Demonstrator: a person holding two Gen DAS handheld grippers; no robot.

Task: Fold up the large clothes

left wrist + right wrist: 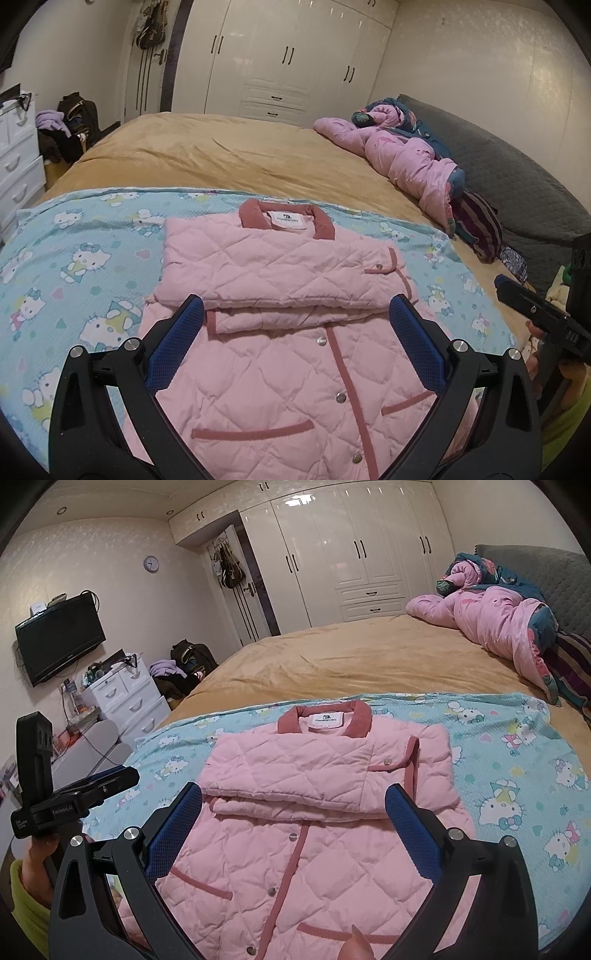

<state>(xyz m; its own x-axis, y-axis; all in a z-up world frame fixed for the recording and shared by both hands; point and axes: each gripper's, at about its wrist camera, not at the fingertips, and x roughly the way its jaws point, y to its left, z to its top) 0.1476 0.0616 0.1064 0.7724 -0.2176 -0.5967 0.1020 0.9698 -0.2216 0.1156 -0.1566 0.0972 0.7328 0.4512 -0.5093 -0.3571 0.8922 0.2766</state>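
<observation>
This is looking like a home bedroom. A large bed (351, 657) is taking the middle, a white wardrobe (354, 550) is standing at 12 o'clock, a wall television (61, 637) is hanging at 9 o'clock, with a white drawer chest (125, 698) below it.

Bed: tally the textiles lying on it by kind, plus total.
Quilted pink jacket: 1
Cartoon-cat print sheet: 1
Tan bedspread: 1
Crumpled pink comforter: 1
Striped pillow: 1
Total: 5
Both the left gripper and right gripper are open over the jacket and hold nothing.
</observation>
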